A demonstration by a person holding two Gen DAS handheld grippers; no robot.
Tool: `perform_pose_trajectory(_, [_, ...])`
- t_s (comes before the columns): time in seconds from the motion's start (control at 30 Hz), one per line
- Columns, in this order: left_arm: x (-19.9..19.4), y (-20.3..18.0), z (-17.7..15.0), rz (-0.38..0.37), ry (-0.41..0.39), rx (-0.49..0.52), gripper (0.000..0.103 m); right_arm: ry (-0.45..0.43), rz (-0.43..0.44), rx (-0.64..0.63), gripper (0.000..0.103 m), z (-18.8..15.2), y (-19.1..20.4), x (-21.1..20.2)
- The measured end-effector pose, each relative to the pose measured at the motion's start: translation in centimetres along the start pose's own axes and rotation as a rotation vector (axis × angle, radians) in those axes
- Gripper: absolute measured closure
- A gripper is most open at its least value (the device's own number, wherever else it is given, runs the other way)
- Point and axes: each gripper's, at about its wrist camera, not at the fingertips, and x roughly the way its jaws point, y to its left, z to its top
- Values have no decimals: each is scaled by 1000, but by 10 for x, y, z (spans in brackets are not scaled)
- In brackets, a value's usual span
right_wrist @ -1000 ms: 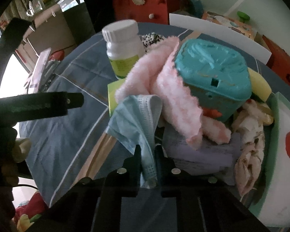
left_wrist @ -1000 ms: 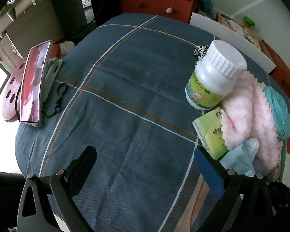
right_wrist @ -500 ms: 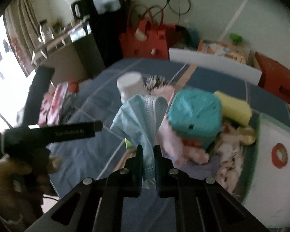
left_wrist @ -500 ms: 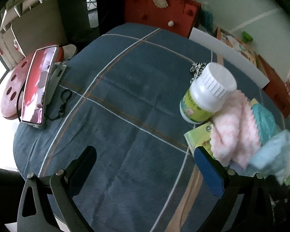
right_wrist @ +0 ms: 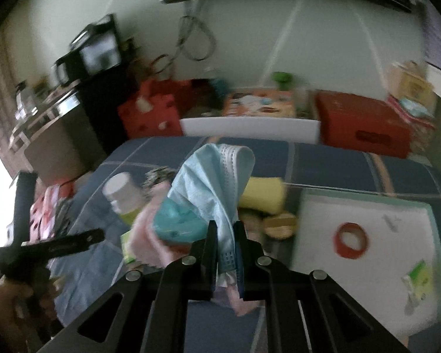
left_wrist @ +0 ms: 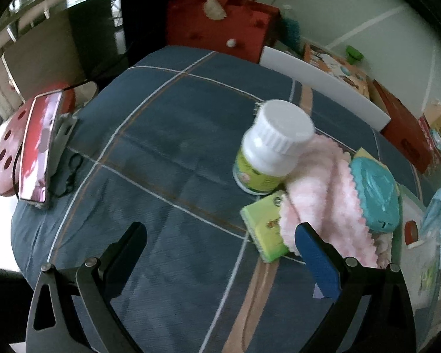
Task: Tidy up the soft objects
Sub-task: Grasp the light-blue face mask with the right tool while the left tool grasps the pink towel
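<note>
Between the fingers of my right claw, low in the centre of the right wrist view, I have the light blue face mask pinched, its bunched fabric standing up over the pile. Behind it, blurred, sit what looks like a teal tub, a pink fluffy cloth and a white bottle on the blue plaid worktop. My left claw is spread wide and empty at the bottom of its frame.
</note>
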Motion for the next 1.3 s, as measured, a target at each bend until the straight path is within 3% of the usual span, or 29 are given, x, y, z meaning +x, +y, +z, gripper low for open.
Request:
perform_pose_trajectory(0.17, [3, -14, 5, -40, -18, 8, 3, -18, -54, 64, 92, 2, -30, -7])
perform_pose_trajectory(0.3, [7, -28, 9, -76, -29, 27, 19, -16, -62, 110, 92, 1, -48, -8])
perform_pose_trajectory(0.4, [14, -41, 12, -84, -27, 59, 22, -13, -66, 123, 92, 1, -55, -7])
perform_pose_trajectory(1.03, [57, -64, 10, -152, 66, 85, 91, -2, -67, 171, 92, -2, -71, -7])
perform_pose_trajectory(1.3, [59, -64, 10, -175, 63, 73, 95, 0, -68, 181, 92, -2, -73, -7])
